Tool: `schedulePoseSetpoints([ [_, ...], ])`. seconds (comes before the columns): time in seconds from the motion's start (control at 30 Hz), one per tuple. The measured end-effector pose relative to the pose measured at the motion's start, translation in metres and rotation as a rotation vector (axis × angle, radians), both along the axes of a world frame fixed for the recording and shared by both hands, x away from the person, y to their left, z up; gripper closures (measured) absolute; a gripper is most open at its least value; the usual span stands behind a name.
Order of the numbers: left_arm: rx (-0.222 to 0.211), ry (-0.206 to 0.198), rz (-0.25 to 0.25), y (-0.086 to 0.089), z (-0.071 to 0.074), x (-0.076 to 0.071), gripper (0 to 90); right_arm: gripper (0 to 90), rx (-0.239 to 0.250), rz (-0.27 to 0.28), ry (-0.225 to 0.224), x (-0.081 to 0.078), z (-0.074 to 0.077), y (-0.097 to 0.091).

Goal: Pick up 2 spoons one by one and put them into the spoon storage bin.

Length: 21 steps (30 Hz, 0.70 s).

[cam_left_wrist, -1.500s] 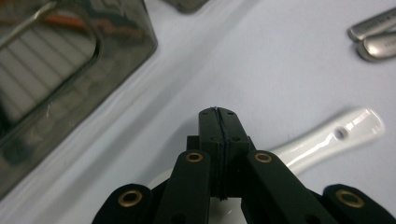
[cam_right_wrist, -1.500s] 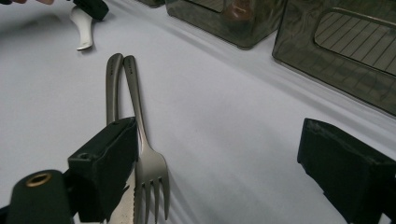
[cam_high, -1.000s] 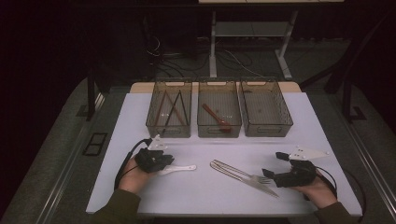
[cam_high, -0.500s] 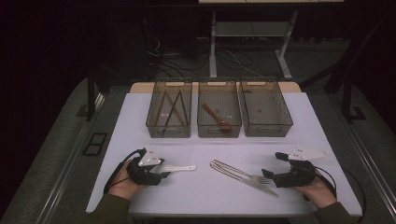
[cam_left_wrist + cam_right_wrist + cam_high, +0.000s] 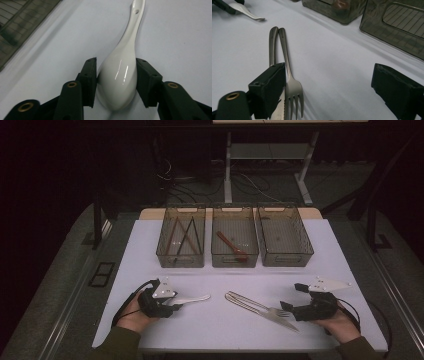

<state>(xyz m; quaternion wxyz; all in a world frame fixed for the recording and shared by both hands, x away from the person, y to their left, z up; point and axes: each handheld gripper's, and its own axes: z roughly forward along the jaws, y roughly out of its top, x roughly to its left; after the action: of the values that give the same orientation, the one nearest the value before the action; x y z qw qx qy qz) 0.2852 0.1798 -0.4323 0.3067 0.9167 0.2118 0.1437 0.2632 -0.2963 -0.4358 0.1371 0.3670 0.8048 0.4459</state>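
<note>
Left gripper (image 5: 116,82): jaws just closing, pads against bowl of white spoon (image 5: 120,75), which lies on white surface (image 5: 220,325) at front left. Right gripper (image 5: 329,92): jaws wide, empty, astride fork (image 5: 290,85) and knife (image 5: 272,45) on surface.

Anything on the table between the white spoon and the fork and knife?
No. Between the white spoon and the fork beside the knife, the high view shows bare white table.

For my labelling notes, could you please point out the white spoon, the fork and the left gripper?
white spoon (image 5: 120,75): left gripper view, on its bowl.
fork (image 5: 293,87): right gripper view, at its neck.
left gripper (image 5: 172,305): high view, between its fingertips.
</note>
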Motion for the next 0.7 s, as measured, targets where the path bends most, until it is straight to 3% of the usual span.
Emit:
schedulePoseSetpoints([
  [0.2, -0.02, 0.011, 0.012, 0.0, 0.002, 0.003, 59.2, 12.8, 0.001, 0.0, 0.002, 0.0, 0.0, 0.0],
  [0.37, -0.035, -0.016, 0.022, 0.0, 0.005, 0.008, 65.0, 12.8, 0.0, 0.001, 0.002, 0.0, 0.0, 0.0],
  [0.7, 0.002, -0.046, 0.058, 0.002, 0.004, 0.017, 76.6, 12.8, 0.001, 0.001, 0.003, 0.0, 0.0, 0.0],
])
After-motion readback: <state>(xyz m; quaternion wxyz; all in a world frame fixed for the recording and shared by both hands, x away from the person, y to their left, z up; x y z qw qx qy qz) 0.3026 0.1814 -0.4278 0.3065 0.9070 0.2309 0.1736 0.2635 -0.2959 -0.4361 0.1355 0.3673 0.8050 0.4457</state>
